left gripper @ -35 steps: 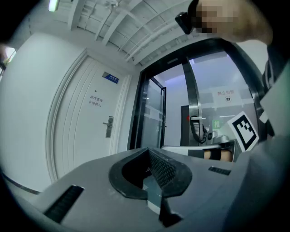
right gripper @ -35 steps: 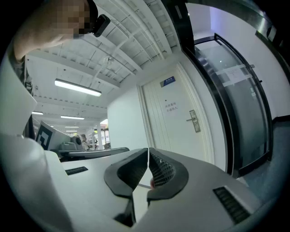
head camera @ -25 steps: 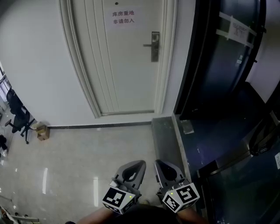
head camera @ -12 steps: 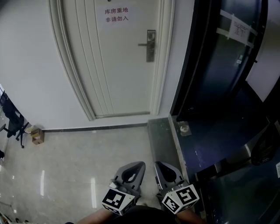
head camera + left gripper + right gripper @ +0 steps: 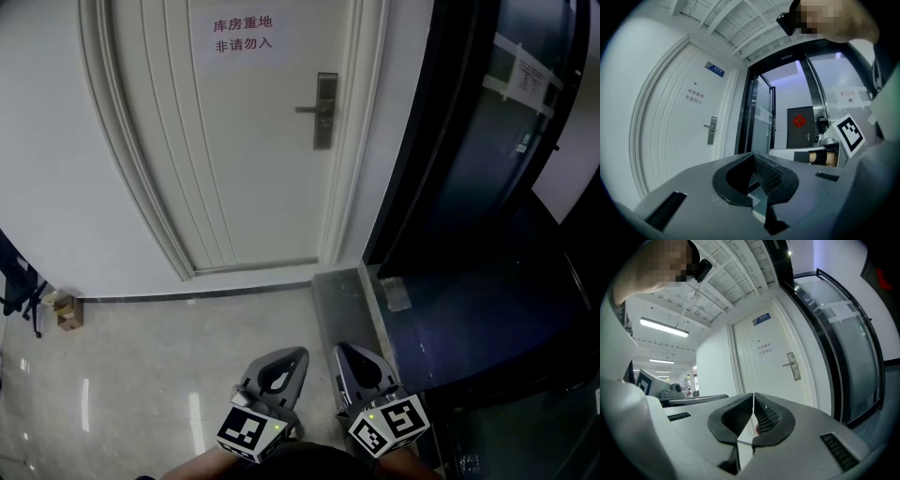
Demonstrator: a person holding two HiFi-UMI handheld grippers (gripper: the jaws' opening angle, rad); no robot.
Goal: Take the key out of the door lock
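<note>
Since a second ago the door has grown larger ahead of me and the cardboard box has slid toward the left edge, so I judge I am walking up to it, while both tongs stay low and close to my body. My left tongs (image 5: 284, 359) are pressed together at the tips with nothing between them, and my right tongs (image 5: 354, 361) are the same, closed and empty. Beneath them is pale, shiny floor (image 5: 141, 366), with a dark glass partition (image 5: 487, 187) to my right. The white door (image 5: 253, 141) stands shut well ahead, with a paper notice (image 5: 242, 36) on it and a metal lock plate (image 5: 324, 111) with a lever handle at its right edge. The key should be in that plate, but at this range it is too small for me to make out in any view. The step in hand, as I judge it, is the approach. To do it well I should keep closing in squarely on the lock plate, raise my right tongs to its height, since that side is nearer, and open them only once I can see the key's head. Then I would line the tips up flat across the head, grip it firmly, and pull straight out along the keyhole. A slanted pull could bind it.
</note>
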